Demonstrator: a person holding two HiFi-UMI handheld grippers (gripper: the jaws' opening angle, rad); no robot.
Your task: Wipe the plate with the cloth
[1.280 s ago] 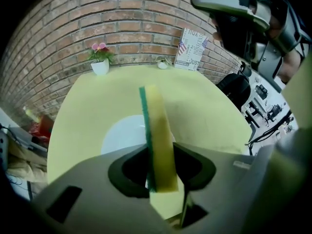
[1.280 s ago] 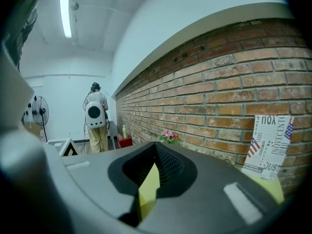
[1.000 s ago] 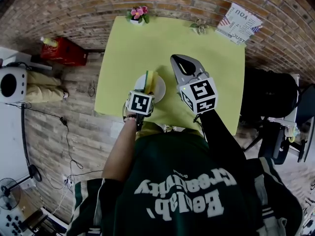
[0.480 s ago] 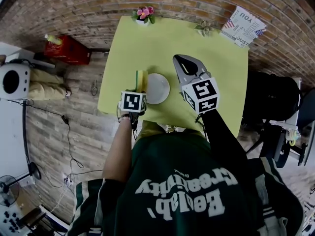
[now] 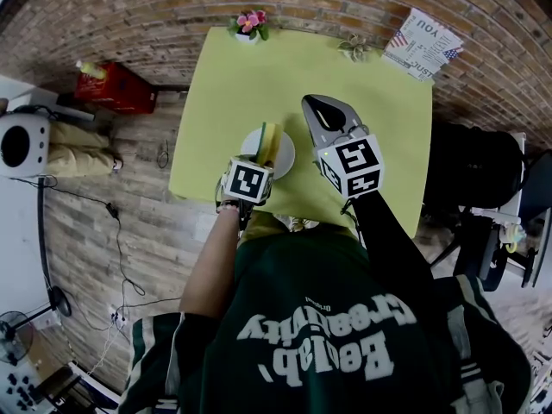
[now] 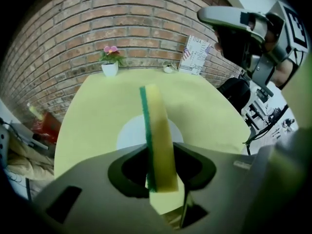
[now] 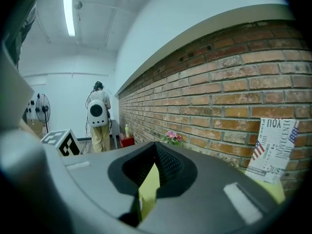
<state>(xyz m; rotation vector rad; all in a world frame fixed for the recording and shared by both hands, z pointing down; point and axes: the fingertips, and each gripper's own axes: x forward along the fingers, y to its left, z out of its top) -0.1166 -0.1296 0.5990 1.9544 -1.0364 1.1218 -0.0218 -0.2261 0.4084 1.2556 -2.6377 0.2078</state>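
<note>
A white plate lies near the front edge of the yellow-green table. My left gripper is shut on a yellow sponge with a green scouring side, held on edge over the plate's middle. In the left gripper view the sponge stands upright between the jaws of the left gripper, with the plate behind it. My right gripper hovers above the table to the right of the plate, shut and holding nothing. Only wall and table show past the right gripper in its own view.
A pink flower pot, a small plant and a printed card stand along the table's far edge by the brick wall. A red box sits on the floor at left, a dark chair at right. A person with a backpack stands far off.
Half a second ago the left gripper and sponge were at the plate's left edge; now they have moved right, back over the plate. The right gripper has stayed put.
</note>
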